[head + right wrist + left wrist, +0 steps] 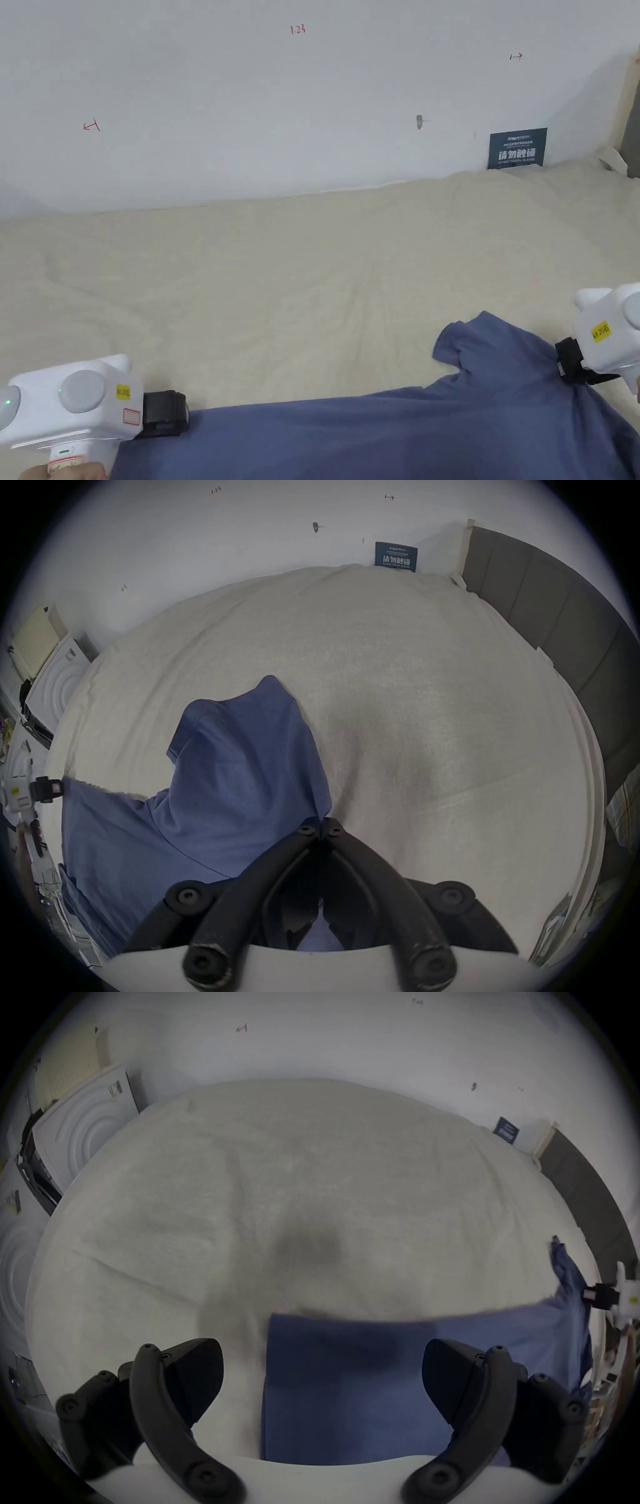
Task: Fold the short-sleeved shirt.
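Observation:
A blue short-sleeved shirt (400, 431) lies stretched across the near side of a cream bed sheet (300, 281), one sleeve (465, 344) pointing toward the wall. My right gripper (572, 365) is shut on the shirt's fabric by that sleeve; in the right gripper view the jaws meet on the cloth (322, 824) and the shirt (239, 774) rises in a peak toward them. My left gripper (169, 412) sits at the shirt's left end. Its jaws stand wide apart in the left gripper view (322, 1352), with the shirt's corner (346, 1390) lying under the gap, not pinched.
A white wall (281, 94) runs along the bed's far side, with a dark blue sign (517, 148) leaning on it. A grey padded headboard (554, 618) borders the right end. White moulded panels (86, 1130) stand past the bed's left end.

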A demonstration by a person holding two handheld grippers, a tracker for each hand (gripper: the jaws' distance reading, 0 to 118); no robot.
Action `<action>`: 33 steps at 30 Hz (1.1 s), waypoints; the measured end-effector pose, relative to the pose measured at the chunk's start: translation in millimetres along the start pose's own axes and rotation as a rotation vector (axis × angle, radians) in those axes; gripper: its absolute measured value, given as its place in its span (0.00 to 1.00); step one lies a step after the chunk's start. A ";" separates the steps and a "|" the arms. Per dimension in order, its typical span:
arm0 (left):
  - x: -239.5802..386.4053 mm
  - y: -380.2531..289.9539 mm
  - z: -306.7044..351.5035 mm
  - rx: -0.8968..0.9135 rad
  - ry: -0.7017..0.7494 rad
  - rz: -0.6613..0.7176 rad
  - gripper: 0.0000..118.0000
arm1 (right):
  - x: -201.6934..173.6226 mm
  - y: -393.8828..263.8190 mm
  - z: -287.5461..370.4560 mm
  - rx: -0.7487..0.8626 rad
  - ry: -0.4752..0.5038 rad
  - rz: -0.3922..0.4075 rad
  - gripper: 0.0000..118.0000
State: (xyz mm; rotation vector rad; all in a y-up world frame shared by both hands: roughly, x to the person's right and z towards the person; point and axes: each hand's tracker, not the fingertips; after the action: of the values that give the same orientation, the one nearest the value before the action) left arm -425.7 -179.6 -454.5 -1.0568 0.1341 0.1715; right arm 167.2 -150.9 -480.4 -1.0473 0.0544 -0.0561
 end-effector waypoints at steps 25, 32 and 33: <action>-3.7 -18.2 106.8 0.148 -0.063 -0.067 0.07 | 10.3 -18.0 91.5 0.114 0.025 0.064 0.00; -10.5 -76.3 187.5 0.242 -0.071 -0.157 0.07 | 9.9 -81.8 169.0 0.182 0.042 0.142 0.00; -14.9 -87.1 193.0 0.240 -0.069 -0.168 0.07 | 10.3 -94.4 175.9 0.181 0.044 0.143 0.00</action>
State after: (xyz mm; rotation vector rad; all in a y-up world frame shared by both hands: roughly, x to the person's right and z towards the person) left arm -417.2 -54.0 -283.6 -0.8177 0.0025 0.0389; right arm 188.2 -46.8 -311.1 -0.8589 0.1610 0.0457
